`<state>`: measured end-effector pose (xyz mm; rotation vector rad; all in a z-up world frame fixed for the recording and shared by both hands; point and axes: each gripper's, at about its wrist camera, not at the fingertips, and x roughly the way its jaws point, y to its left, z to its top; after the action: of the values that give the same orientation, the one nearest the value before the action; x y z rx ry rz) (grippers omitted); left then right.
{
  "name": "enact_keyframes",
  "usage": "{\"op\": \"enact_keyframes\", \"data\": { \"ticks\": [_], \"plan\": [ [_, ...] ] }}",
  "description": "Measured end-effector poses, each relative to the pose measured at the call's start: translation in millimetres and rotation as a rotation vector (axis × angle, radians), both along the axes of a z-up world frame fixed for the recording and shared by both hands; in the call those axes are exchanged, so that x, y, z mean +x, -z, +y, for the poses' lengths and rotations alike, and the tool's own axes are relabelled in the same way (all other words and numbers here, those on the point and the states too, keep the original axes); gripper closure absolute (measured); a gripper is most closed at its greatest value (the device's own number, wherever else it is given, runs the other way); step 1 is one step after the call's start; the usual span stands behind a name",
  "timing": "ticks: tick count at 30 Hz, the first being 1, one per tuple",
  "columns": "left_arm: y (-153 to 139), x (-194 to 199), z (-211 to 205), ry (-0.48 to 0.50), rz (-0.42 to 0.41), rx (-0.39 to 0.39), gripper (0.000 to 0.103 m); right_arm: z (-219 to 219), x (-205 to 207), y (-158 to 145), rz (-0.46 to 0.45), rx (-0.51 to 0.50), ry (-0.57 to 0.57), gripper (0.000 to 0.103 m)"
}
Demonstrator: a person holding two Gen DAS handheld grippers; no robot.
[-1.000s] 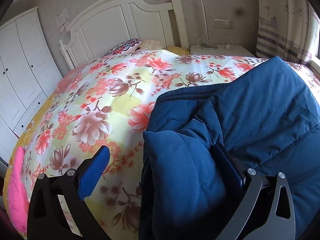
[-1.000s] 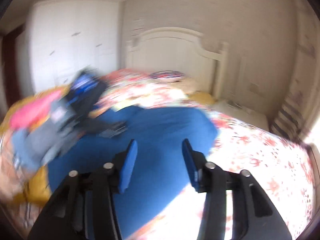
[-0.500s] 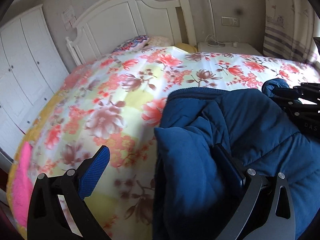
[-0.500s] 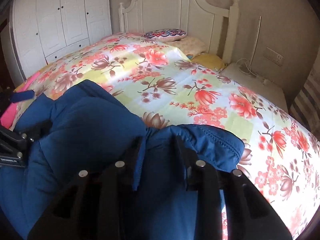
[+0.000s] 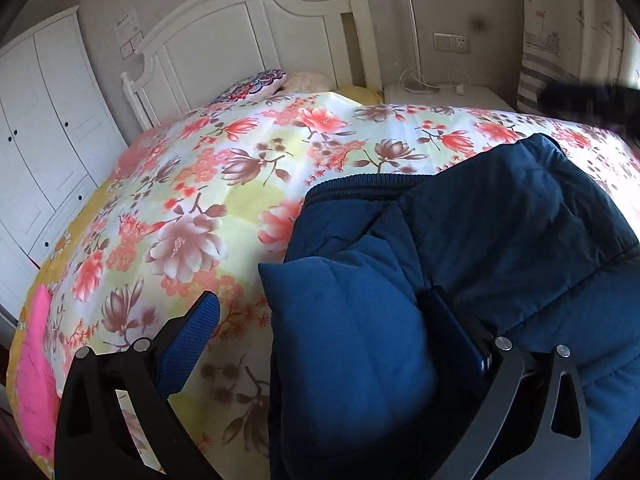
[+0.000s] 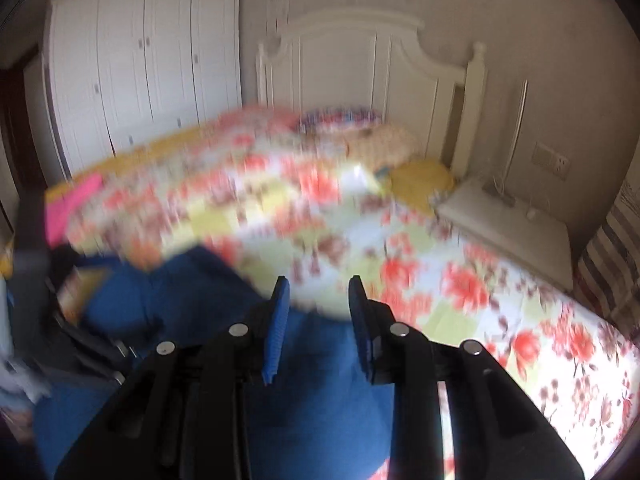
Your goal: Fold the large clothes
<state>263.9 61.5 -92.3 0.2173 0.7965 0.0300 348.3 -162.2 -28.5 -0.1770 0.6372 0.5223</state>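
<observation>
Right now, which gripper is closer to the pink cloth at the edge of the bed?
Left. The left gripper sits beside the pink cloth, one finger just next to it. The right gripper hovers over the blue jacket, across the bed from it.

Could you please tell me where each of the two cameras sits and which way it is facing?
Left wrist: on the left claw, angled down across the bed toward the headboard; its wide-apart fingers straddle the blue jacket.
Right wrist: on the right claw, blurred, facing the headboard; fingers apart, empty.
Shared: jacket, floral quilt, headboard, wardrobe.
</observation>
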Motion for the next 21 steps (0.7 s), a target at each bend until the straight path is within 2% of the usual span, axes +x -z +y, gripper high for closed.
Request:
{"op": "enact_keyframes", "data": {
  "ticks": [1, 2, 3, 4, 5, 6, 8, 13, 18, 20, 21],
  "plan": [
    [0.2, 0.1, -0.7, 0.000, 0.000, 0.002, 0.004, 4.7, 1.7, -3.5, -0.016, 0.000, -0.016, 0.073],
    [0.6, 0.6, -1.0, 0.000, 0.001, 0.001, 0.004, 11.5, 5.8, 1.8, 0.007, -0.013, -0.039, 0.071],
    [0.7, 0.2, -0.5, -0.001, 0.002, -0.002, 0.004, 23.9, 13.5, 20.2, 0.077, -0.052, -0.078, 0.070],
    [1.1, 0.4, -0.1, -0.001, 0.003, -0.007, 0.004, 39.8, 21.1, 49.8, 0.166, -0.133, -0.116, 0.069],
    [0.1, 0.7, 1.4, -0.010, -0.004, -0.011, 0.004, 54.0, 24.0, 84.9, 0.202, -0.216, -0.142, 0.069],
    [1.1, 2.5, 3.9, -0.025, 0.003, -0.013, 0.004, 49.0, 27.2, 89.0, 0.198, -0.144, -0.134, 0.069],
    [3.7, 4.6, 7.2, -0.020, 0.022, -0.040, 0.004, 42.5, 31.7, 84.3, 0.229, -0.114, -0.132, 0.070],
    [4.0, 4.9, 5.6, -0.017, 0.021, -0.035, 0.004, 47.1, 19.5, 70.4, 0.156, -0.198, -0.127, 0.068],
    [4.9, 3.1, 5.3, -0.017, 0.019, -0.045, 0.004, 19.5, 9.6, 36.2, 0.082, -0.108, -0.036, 0.049],
    [5.0, 2.8, 5.5, -0.016, 0.020, -0.050, 0.004, 19.8, 10.7, 43.5, 0.105, -0.130, -0.019, 0.044],
    [5.5, 3.3, 5.8, -0.016, 0.022, -0.055, 0.004, 25.7, 14.3, 59.4, 0.165, -0.172, -0.025, 0.044]
  ]
}}
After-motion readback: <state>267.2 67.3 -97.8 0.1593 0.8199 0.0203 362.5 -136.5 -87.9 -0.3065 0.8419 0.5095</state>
